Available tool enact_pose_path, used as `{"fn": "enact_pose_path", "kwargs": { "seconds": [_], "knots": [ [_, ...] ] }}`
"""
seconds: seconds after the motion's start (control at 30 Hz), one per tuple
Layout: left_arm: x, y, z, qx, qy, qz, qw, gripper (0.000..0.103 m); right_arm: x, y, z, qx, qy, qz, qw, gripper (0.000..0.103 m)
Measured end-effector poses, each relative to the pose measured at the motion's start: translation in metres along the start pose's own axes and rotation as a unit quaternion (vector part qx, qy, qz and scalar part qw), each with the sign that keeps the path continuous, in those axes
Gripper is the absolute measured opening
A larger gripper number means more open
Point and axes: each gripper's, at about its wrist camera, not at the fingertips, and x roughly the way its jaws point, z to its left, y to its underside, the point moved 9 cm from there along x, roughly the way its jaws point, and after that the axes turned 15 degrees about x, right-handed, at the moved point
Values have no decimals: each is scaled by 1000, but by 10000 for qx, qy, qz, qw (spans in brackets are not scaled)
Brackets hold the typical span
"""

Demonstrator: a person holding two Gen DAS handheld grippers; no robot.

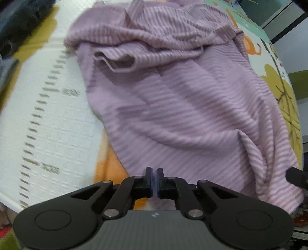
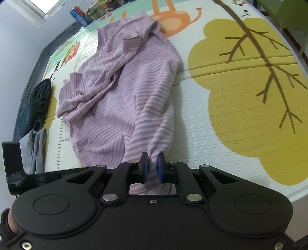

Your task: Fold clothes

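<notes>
A lilac striped knit garment (image 1: 173,100) lies spread and rumpled on a printed play mat (image 1: 53,134), its sleeves bunched at the far end. My left gripper (image 1: 154,173) is shut at the garment's near hem; the pads nearly touch and no cloth shows between them. In the right wrist view the same garment (image 2: 123,92) stretches away from me. My right gripper (image 2: 152,161) is shut on a near corner of the garment, the cloth pinched between its blue pads (image 2: 160,166). The right gripper's edge shows at the far right of the left wrist view (image 1: 296,177).
A dark folded garment (image 2: 36,103) and a grey one (image 2: 32,152) lie at the mat's left side. The mat (image 2: 240,100) has a yellow tree print and ends at an edge near the right. Boxes (image 2: 80,15) stand beyond the far end.
</notes>
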Motion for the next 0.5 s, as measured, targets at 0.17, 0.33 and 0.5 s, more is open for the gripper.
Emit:
{"fn": "enact_pose_path", "kwargs": {
  "seconds": [0.17,0.33,0.5],
  "knots": [
    [11,3,-15,294,-22,140,9995,10,-13,0,1,-289,220,-298,9989,9],
    [13,3,-15,442,-104,234,9987,10,-33,-16,-11,-568,737,-793,9925,9],
    [12,0,-16,528,-155,280,9981,10,-32,-42,-46,-651,1461,-1143,9805,9]
  ]
}}
